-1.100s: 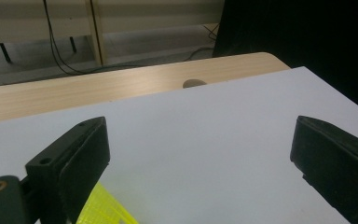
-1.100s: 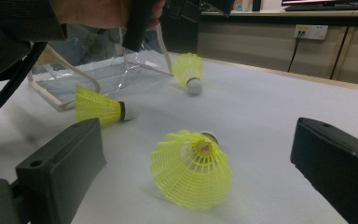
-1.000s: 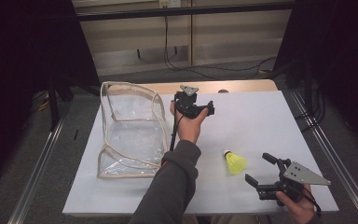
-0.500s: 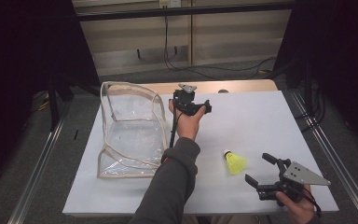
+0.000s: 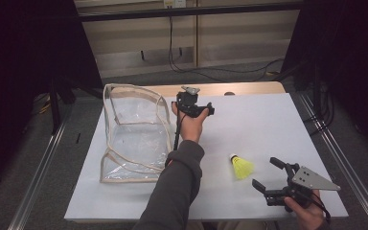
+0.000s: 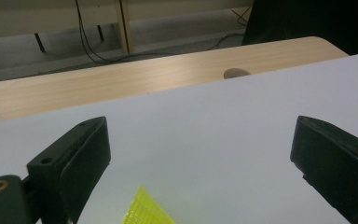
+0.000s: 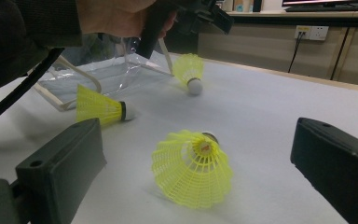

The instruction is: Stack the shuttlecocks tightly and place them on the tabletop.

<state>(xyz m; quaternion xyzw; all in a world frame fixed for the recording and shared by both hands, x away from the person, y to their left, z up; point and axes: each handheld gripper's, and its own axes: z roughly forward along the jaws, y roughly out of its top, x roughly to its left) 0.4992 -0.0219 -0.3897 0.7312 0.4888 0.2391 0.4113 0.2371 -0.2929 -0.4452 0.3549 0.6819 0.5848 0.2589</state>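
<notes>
**Right gripper, approach to a shuttlecock.** You are holding the right gripper [image 5: 267, 173] low over the near right of the white table cover [image 5: 268, 120]. Its jaws are spread wide and grasping nothing. In the right gripper view they are framing the near shuttlecock [image 7: 193, 170], which is lying on its side with the yellow skirt towards you and the cork pointing away. In the high view this shuttlecock [image 5: 242, 166] is sitting just to the left of the jaws, apart from them.

**Left gripper.** You are holding the left gripper [image 5: 202, 109] at the far middle of the table, its jaws likewise released and empty. A corner of yellow skirt [image 6: 144, 210] is showing low between them, probably the far shuttlecock [image 7: 189, 70] that is standing below that hand.

**Surroundings.** A third, middle shuttlecock [image 7: 98, 107] is lying beside the clear bag [image 5: 134, 129], which is sitting at the left of the table with its mouth facing right.

**Technique.**
- The step in hand appears to be closing the right gripper on the near shuttlecock.
- Advance until the cork end, not the open skirt, is sitting between the jaw pads. The mesh skirt is likely to crumple or spring out under pressure.
- Keep the jaws level with the table so that the lower edge is not pushing the light shuttlecock away.
- Close slowly, and lift only once the grip is holding.
</notes>
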